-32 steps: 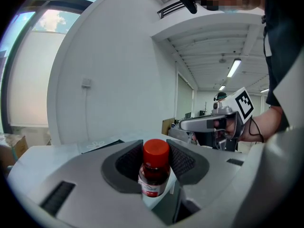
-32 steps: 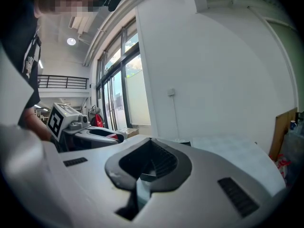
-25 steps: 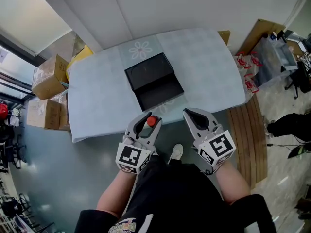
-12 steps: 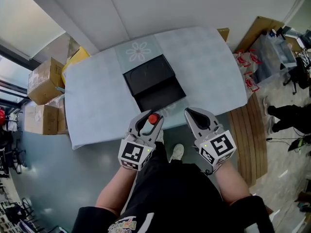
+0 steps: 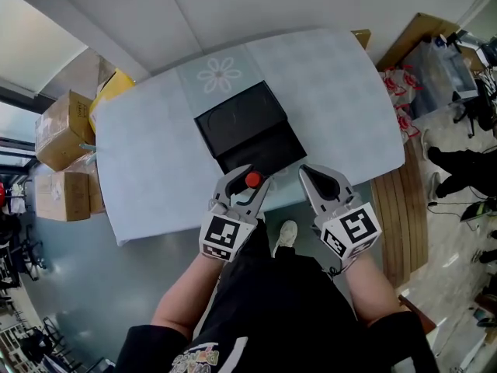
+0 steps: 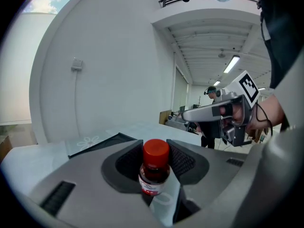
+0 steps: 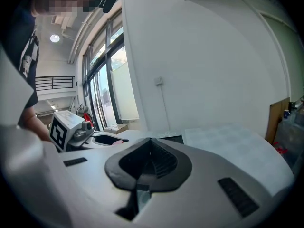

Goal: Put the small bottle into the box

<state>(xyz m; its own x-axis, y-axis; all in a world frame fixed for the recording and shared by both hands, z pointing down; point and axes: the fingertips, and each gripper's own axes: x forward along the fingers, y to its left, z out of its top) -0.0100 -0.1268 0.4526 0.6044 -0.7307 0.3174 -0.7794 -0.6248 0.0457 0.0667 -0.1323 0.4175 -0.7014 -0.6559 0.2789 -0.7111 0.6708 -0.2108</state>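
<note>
The small bottle (image 5: 252, 180), brown glass with a red cap, stands upright between the jaws of my left gripper (image 5: 247, 180), which is shut on it. The left gripper view shows the bottle (image 6: 155, 170) held at its body by both pads. The gripper hovers at the near edge of the open black box (image 5: 248, 129), which lies in the middle of the pale blue table (image 5: 147, 162). My right gripper (image 5: 312, 176) is beside it to the right, shut and empty, over the table's near edge. In the right gripper view its jaws meet (image 7: 148, 156).
Cardboard boxes (image 5: 62, 127) and a yellow package (image 5: 111, 88) sit on the floor left of the table. A wooden board (image 5: 396, 208), a clear crate (image 5: 439, 80) and a person's legs (image 5: 462, 165) are at the right. My shoe (image 5: 285, 236) is under the table's edge.
Both grippers have moved a little forward toward the box. The left one still holds the bottle, now at the box's near edge.
</note>
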